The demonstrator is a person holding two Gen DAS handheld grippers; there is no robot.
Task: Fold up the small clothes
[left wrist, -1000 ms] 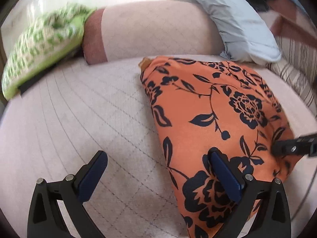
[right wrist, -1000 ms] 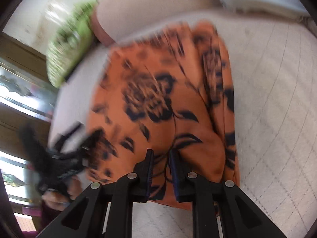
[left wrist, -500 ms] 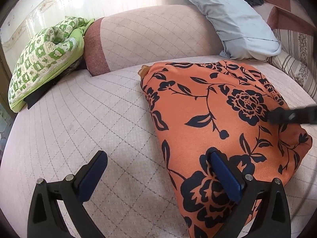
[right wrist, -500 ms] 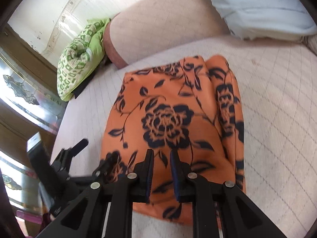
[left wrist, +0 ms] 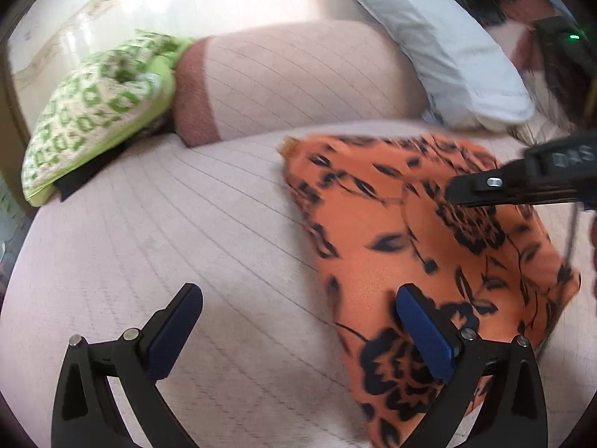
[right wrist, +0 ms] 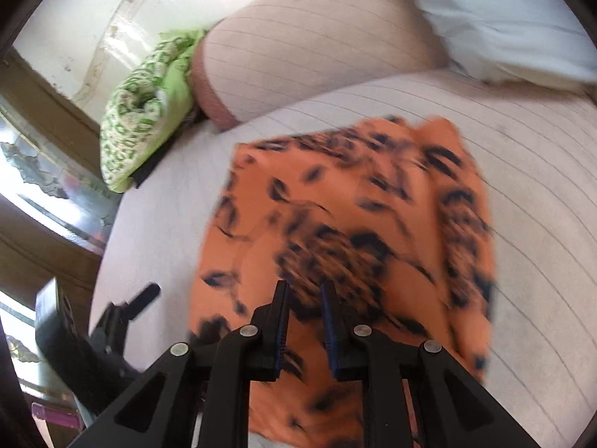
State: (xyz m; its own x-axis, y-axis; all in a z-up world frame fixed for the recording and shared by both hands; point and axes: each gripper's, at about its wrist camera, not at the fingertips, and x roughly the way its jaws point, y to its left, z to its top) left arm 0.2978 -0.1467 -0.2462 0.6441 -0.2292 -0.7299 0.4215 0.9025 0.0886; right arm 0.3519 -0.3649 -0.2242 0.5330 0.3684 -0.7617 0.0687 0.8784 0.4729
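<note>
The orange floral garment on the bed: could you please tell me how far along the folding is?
The orange floral garment already lies doubled into a compact, roughly rectangular bundle on the quilted bedspread. In hand: nothing visibly; the left tongs are wide open beside it, and the right tongs sit above it with a narrow gap, apparently gripping nothing. Left: probably a final fold or tidying.

Orange cloth [left wrist: 429, 231] with black flowers; green-and-white patterned cushion [left wrist: 93, 112]; pale pink bedcover [left wrist: 168, 242]
</note>
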